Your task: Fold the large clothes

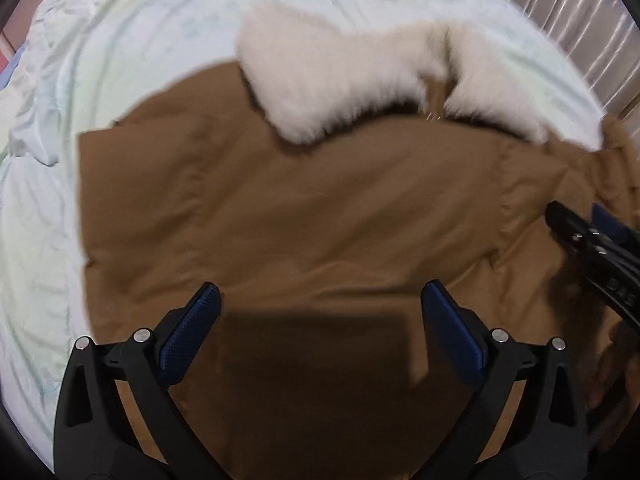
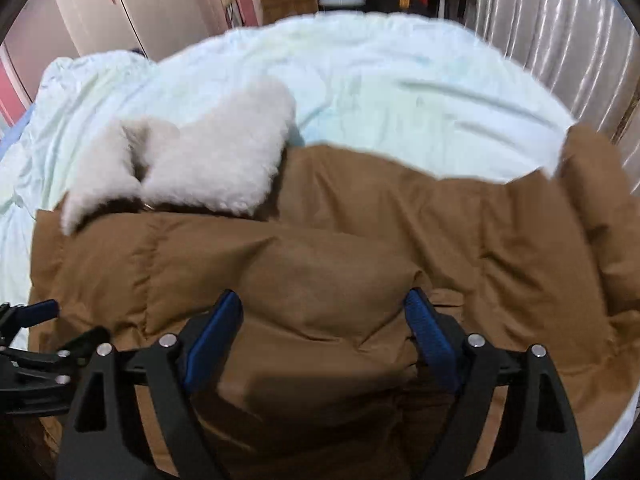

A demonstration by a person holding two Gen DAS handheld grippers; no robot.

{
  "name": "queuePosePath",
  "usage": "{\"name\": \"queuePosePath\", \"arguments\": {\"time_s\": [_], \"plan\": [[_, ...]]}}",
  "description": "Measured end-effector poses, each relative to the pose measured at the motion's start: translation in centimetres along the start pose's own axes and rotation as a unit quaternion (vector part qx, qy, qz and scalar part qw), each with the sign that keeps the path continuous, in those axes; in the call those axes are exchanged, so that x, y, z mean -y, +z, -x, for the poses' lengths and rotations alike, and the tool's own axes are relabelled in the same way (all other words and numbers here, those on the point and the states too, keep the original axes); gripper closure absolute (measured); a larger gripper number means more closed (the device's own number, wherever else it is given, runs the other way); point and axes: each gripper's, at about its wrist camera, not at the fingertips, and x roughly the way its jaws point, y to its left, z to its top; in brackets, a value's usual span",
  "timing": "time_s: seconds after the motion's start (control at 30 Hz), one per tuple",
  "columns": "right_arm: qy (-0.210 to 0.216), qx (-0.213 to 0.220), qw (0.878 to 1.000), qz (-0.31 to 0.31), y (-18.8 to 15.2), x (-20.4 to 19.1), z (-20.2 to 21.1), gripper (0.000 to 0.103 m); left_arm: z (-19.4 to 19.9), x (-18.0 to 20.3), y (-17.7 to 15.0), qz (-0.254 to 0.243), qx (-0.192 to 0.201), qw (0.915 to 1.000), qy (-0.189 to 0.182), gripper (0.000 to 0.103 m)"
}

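A large tan-brown padded coat [image 1: 304, 208] with a fluffy white fleece collar [image 1: 340, 80] lay spread across a pale mint-green, wrinkled bed sheet [image 1: 120, 60], its collar at the far side and its quilted body reaching toward the near edge. In the right wrist view the same coat [image 2: 360, 240] filled the near half of the scene, the white collar [image 2: 192, 160] lying far left and a brown sleeve or side panel bunched up at the far right. The left gripper [image 1: 320, 312], black-framed with blue textured pads, hung above the coat's near middle with its jaws spread wide and nothing between them; its shadow fell on the fabric just below. The right gripper [image 2: 322, 316] also stood wide apart, a raised puff of brown fabric sitting between the two blue fingers [image 2: 216, 332], though whether the pads touched the cloth could not be told. In the left wrist view the right gripper [image 1: 576, 224] showed at the right edge over the coat. Beyond the bed stood a pale ribbed headboard or curtain [image 2: 552, 32] at the far right and cream wardrobe doors [image 2: 120, 8] at the far left.
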Motion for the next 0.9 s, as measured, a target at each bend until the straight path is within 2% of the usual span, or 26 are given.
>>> {"name": "queuePosePath", "arguments": {"time_s": [0.07, 0.13, 0.3, 0.43, 0.5, 0.53, 0.63, 0.67, 0.73, 0.8, 0.83, 0.9], "plan": [[0.002, -0.02, 1.0, 0.013, 0.5, -0.3, -2.0, 0.017, -1.5, 0.0, 0.5, 0.009, -0.009, 0.9999, 0.001, 0.003], [-0.004, -0.042, 0.998, 0.038, 0.7, -1.1, -3.7, 0.011, -2.4, -0.1, 1.0, 0.017, -0.011, 0.9998, 0.004, 0.003], [-0.023, -0.07, 0.995, 0.073, 1.9, -2.9, -6.5, 0.001, -4.6, 0.9, 2.3, -0.001, -0.02, 0.999, 0.04, 0.003], [-0.019, -0.09, 0.993, 0.071, 2.9, -3.1, -6.8, 0.001, -5.1, 0.5, 3.4, 0.002, -0.047, 0.9987, 0.018, 0.003], [0.005, -0.08, 0.995, 0.066, 3.2, -2.9, -5.1, 0.002, -4.0, -0.2, 3.6, 0.003, -0.062, 0.9981, -0.005, 0.003], [0.025, -0.056, 0.996, 0.063, 3.0, -2.6, -3.1, 0.002, -3.2, -0.7, 3.5, 0.012, -0.062, 0.9979, -0.014, 0.003], [0.044, -0.006, 0.995, 0.094, 1.0, -2.9, 1.5, 0.002, 0.7, -1.7, 1.8, 0.045, -0.024, 0.997, -0.059, 0.003], [0.044, 0.007, 0.993, 0.107, 0.1, -3.1, 2.5, 0.002, 1.8, -1.6, 0.9, 0.047, -0.007, 0.9969, -0.063, 0.003], [0.036, 0.017, 0.991, 0.128, -1.5, -3.3, 2.9, 0.002, 2.7, -0.9, -0.5, 0.034, 0.023, 0.9975, -0.058, 0.003], [0.023, 0.001, 0.991, 0.135, -2.7, -3.4, 1.4, 0.002, 1.4, 0.0, -1.8, 0.02, 0.009, 0.9987, -0.047, 0.003], [0.023, -0.021, 0.991, 0.134, -3.2, -3.3, -0.1, 0.002, 0.5, 0.6, -2.1, 0.011, -0.002, 0.9993, -0.037, 0.003], [0.017, -0.035, 0.991, 0.128, -4.0, -3.6, -1.6, 0.002, -0.8, 1.6, -2.8, -0.009, -0.004, 0.9999, -0.004, 0.003]]}}
